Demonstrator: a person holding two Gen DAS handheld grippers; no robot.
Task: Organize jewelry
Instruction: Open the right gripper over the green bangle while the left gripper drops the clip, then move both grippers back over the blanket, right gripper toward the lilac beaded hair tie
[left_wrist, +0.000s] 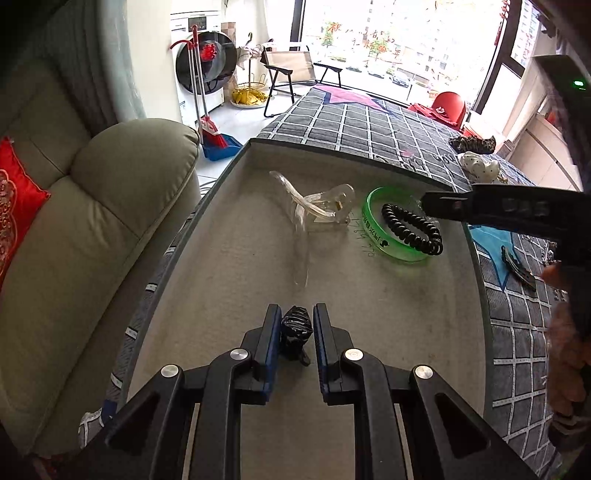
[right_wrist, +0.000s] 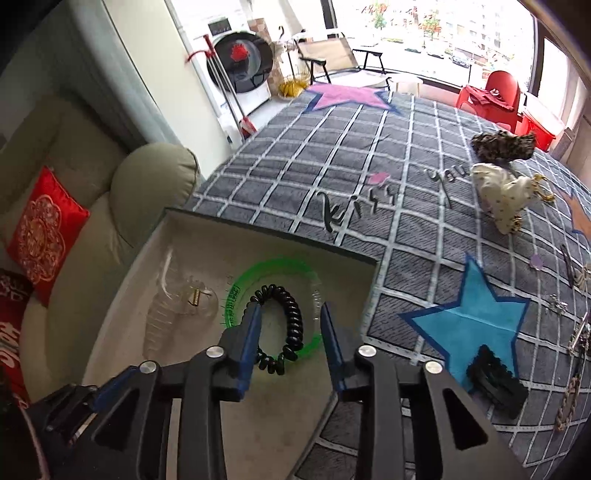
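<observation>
A shallow beige tray lies on a grid-patterned cloth. In it are a clear hair claw clip, a green bangle and a black coil hair tie. My left gripper is low over the tray's near part, jaws a little apart around a small black hair clip; contact is unclear. My right gripper is open above the bangle and coil tie, holding nothing; it also shows in the left wrist view.
On the cloth right of the tray lie a black claw clip, a spotted white scrunchie, a leopard scrunchie and several chains and pins. A beige sofa with a red cushion stands left.
</observation>
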